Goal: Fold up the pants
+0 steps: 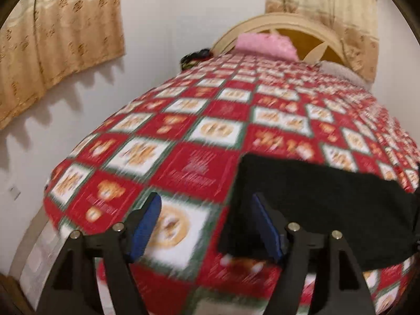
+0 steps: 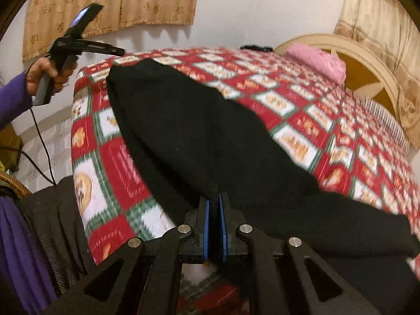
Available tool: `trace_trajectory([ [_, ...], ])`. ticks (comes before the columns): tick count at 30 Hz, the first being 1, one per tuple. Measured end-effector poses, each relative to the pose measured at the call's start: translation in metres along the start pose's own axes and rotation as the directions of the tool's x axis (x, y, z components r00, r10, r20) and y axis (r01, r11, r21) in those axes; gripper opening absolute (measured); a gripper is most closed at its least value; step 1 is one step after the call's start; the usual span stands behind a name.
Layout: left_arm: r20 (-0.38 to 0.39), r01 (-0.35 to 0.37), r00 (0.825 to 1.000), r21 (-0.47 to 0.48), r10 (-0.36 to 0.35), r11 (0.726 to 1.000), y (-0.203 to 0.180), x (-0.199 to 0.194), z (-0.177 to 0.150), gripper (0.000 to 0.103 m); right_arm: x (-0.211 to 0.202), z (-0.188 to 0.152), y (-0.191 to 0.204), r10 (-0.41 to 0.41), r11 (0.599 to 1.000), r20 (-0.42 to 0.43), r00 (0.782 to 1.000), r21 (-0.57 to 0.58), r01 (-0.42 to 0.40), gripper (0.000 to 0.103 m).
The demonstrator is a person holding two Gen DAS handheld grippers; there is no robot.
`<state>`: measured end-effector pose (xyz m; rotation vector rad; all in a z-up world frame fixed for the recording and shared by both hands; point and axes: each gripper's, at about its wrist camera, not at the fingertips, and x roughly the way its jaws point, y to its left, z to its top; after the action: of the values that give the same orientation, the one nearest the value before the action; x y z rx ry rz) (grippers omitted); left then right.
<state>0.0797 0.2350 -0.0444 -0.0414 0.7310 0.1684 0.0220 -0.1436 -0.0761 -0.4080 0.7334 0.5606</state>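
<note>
Both views are motion-blurred, so the printed motifs on the bedspread [image 1: 199, 136] cannot be read, and a small dark object [image 1: 194, 56] at the bed's far left corner cannot be identified. The pants [image 2: 199, 136] are cut off at the right edge of the left wrist view, and their near end drops out of sight behind the right gripper [image 2: 214, 211]; waistband and leg ends cannot be told apart.

The surface is a bed covered in a red, white and green checked spread, with a pink pillow [image 2: 319, 61] against a cream arched headboard [image 2: 367, 60]. White walls carry beige patterned curtains [image 1: 60, 34].

The black pants lie on the spread near the foot of the bed, their long axis running across it, from the far-left corner toward the right gripper.

The right gripper's blue pads [image 2: 206, 223] are pressed together on a fold of the pants. The left gripper [image 1: 207, 202] is spread wide with nothing between its pads, its right finger [image 1: 267, 225] over the pants' edge; the right wrist view shows it raised off the bed's left corner.
</note>
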Motion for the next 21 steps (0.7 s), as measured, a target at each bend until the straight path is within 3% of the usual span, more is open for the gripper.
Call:
trace_trajectory([
  [3, -0.038, -0.074, 0.997, -0.005, 0.074, 0.997, 0.014, -0.003, -0.012, 0.081, -0.003, -0.001, -0.004, 0.040, 0.998, -0.015, 0.999, 0.053, -0.039, 0.021],
  [5, -0.069, -0.058, 0.996, -0.041, 0.055, 0.997, 0.021, -0.011, -0.016, 0.081, -0.013, 0.002, -0.003, 0.081, 0.994, -0.025, 0.996, 0.074, -0.079, 0.029],
  [9, -0.119, 0.089, 0.987, -0.126, -0.104, 0.988, 0.012, -0.024, -0.024, 0.081, -0.042, 0.022, 0.005, 0.159, 0.983, 0.090, 0.983, 0.077, -0.166, 0.029],
  [12, -0.156, 0.237, 0.951, -0.184, -0.267, 0.954, -0.016, -0.024, -0.029, 0.081, -0.038, 0.047, 0.014, 0.142, 0.988, 0.138, 0.980, 0.038, -0.149, 0.029],
  [15, -0.141, 0.336, 0.916, -0.239, -0.375, 0.911, -0.035, -0.020, -0.026, 0.081, -0.011, 0.065, 0.020, 0.141, 0.987, 0.154, 0.978, 0.052, -0.151, 0.029],
  [16, -0.130, 0.360, 0.907, -0.254, -0.401, 0.898, -0.040, -0.016, -0.023, 0.081, 0.005, 0.070, 0.021, 0.157, 0.982, 0.146, 0.977, 0.085, -0.170, 0.029],
  [18, -0.111, 0.354, 0.910, -0.290, -0.399, 0.889, -0.043, -0.005, -0.016, 0.081, 0.025, 0.071, 0.022, 0.165, 0.974, 0.138, 0.977, 0.136, -0.184, 0.029],
  [21, -0.086, 0.364, 0.899, -0.396, -0.429, 0.843, -0.038, 0.016, -0.010, 0.080, 0.047, 0.064, 0.023, 0.182, 0.957, 0.105, 0.978, 0.209, -0.201, 0.029],
])
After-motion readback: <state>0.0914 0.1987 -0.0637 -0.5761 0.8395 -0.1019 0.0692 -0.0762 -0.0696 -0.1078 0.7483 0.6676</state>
